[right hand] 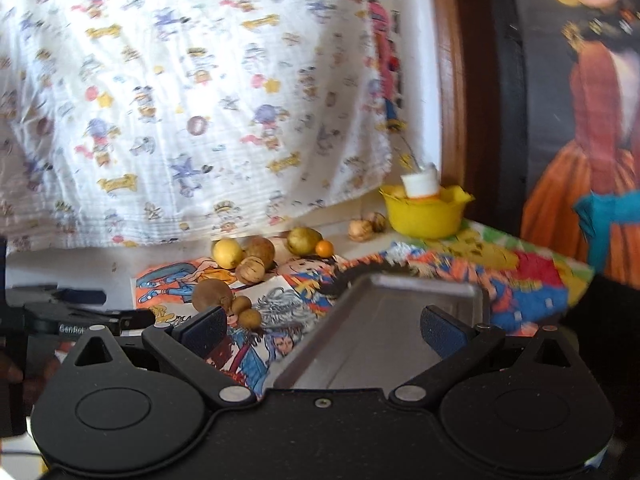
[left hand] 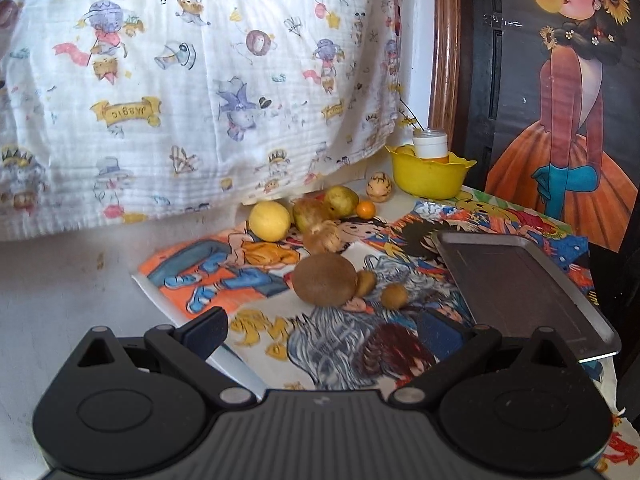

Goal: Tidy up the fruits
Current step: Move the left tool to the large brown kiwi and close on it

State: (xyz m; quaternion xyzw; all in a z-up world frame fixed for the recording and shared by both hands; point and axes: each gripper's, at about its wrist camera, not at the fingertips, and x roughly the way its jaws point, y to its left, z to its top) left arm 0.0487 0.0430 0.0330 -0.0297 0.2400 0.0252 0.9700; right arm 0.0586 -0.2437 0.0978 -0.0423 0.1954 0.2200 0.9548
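Fruits lie scattered on a cartoon-printed mat (left hand: 224, 268): a yellow lemon (left hand: 269, 221), a green pear (left hand: 341, 201), a small orange (left hand: 366, 209), a large brown kiwi (left hand: 325, 279) and two little brown fruits (left hand: 394, 295). A metal tray (left hand: 516, 280) lies at the right with nothing in it. My left gripper (left hand: 324, 332) is open, just short of the kiwi. My right gripper (right hand: 324, 328) is open too, over the near left edge of the tray (right hand: 400, 320). The lemon (right hand: 227, 253), the pear (right hand: 304, 240) and the kiwi (right hand: 211, 295) show in the right wrist view.
A yellow bowl (left hand: 428, 178) holding a white-capped bottle (left hand: 429, 143) stands at the back, a striped walnut (left hand: 381, 187) beside it. A printed cloth (left hand: 192, 80) hangs behind. A poster (left hand: 568, 92) leans at the right. The left gripper's body (right hand: 72, 318) shows at the right wrist view's left edge.
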